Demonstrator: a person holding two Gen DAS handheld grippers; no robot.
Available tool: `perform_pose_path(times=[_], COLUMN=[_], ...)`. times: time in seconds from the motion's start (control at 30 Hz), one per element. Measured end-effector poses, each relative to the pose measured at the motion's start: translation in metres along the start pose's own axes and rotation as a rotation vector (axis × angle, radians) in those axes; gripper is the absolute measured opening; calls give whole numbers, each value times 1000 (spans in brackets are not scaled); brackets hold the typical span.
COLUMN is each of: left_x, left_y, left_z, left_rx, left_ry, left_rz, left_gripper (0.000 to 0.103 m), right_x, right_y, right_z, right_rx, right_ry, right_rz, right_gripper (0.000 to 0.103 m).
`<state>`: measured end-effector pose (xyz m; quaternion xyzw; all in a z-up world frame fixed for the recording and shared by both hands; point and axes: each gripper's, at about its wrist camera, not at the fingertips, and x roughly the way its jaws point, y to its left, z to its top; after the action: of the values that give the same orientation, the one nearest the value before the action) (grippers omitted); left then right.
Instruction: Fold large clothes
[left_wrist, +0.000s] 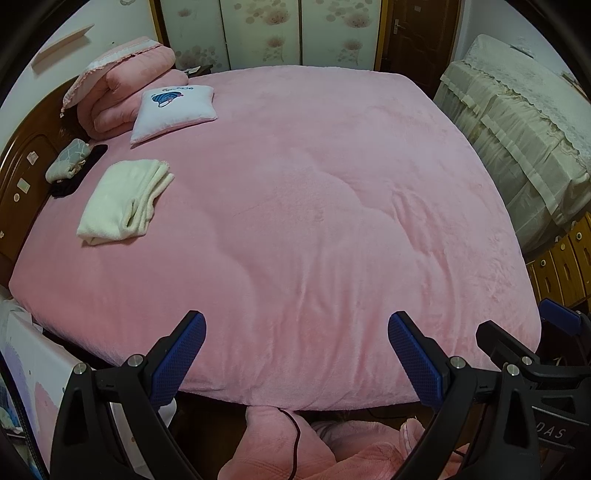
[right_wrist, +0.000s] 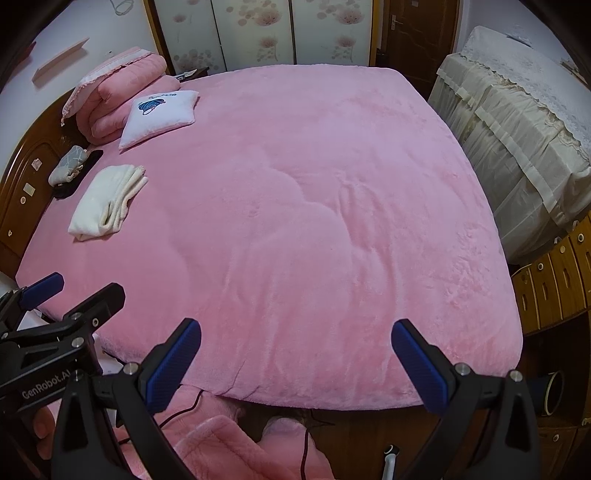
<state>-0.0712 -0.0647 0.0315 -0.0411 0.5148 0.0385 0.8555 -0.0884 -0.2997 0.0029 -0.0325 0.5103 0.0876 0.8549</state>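
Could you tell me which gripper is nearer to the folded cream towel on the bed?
Left. The left gripper hovers at the foot edge on the folded cream towel's side; the right gripper sits beside it, farther away.

Black tool (left_wrist: 296, 363), blue ribbed pads (left_wrist: 415, 363)
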Motion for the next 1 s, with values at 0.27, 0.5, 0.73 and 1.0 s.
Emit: perform_pose_path(times=[0.27,0.5,0.73,1.0], left_x=[2,4,6,8], left_y=[-3,-5,-7,-11], left_z=[0,0,-1,0], left_rx=[2,5,16,23], left_ry=[12,24,34,43], left_rz=[4,-1,7,16], left_gripper=[98,98,98,98], right_x=[4,6,9,14], right_y=[-10,-15,-16,-22], right_z=[6,6,4,5], right_rx=[-7,-3,9,17], right_ry=[10,15,27,42], right_rz=[9,9,15,24], right_gripper=[103,103,103,103])
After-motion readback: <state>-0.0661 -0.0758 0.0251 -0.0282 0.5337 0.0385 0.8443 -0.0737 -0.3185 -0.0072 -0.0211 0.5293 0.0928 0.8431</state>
